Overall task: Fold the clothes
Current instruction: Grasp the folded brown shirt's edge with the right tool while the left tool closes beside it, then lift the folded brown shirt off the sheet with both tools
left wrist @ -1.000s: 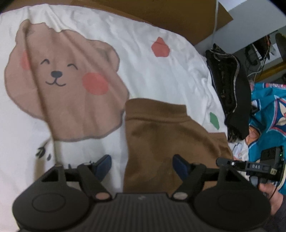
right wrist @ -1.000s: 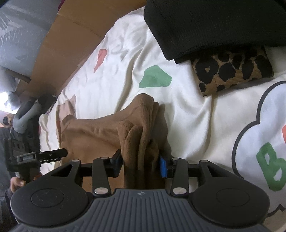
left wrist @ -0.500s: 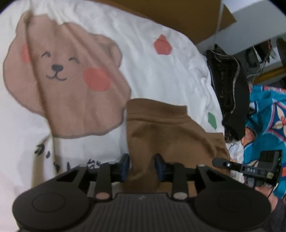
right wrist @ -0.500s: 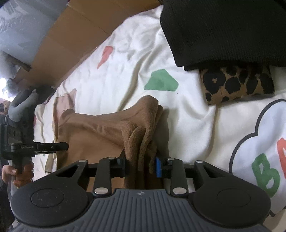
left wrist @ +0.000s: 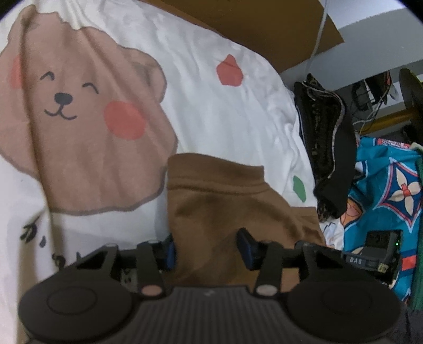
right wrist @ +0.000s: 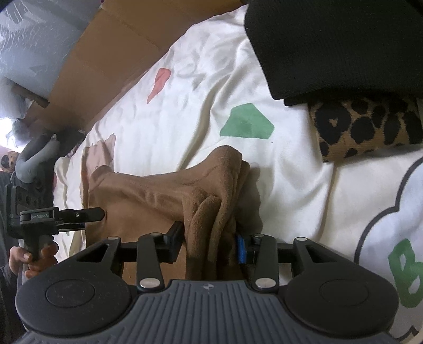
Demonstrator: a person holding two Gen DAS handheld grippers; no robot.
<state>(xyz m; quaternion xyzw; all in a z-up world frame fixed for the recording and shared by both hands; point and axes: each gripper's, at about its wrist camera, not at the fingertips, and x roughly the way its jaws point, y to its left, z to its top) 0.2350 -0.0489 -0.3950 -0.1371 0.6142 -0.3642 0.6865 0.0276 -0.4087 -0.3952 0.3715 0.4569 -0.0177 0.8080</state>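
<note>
Vs the earlier frames: left gripper [left wrist: 205,250] jaws went from spread wide over the bedsheet [left wrist: 238,111] to pinched on the near edge of the brown garment [left wrist: 224,206], and are now opening again. Cloth is still between the blue pads; the left pad sits at the fabric's left edge, the right pad looks clear of it, so I read it as released, not gripping. In the right wrist view the same gripper [right wrist: 101,213] shows side-on at the garment's left end, with the person's hand [right wrist: 31,258] on its grip. Camera position barely changed in either view.

Right gripper [right wrist: 208,244]: no real change. It stays clenched on a bunched, multi-layer fold of the brown garment [right wrist: 164,195], with the fabric filling the whole gap between the pads.

Garment location: on the sheet, stretched between the two grippers, right end gathered into a ridge pointing at the green patch [right wrist: 247,121]. It lies just right of the printed bear [left wrist: 79,113], towards the sheet's right edge.

Other stuff: black garment [right wrist: 338,45] lying on top of a leopard-print piece [right wrist: 367,127] at the far right part of the sheet. A teal patterned cloth [left wrist: 388,190] is off the sheet's right edge, and brown cardboard [left wrist: 251,23] runs along the far edge.

Containers: none identifiable in either view.
</note>
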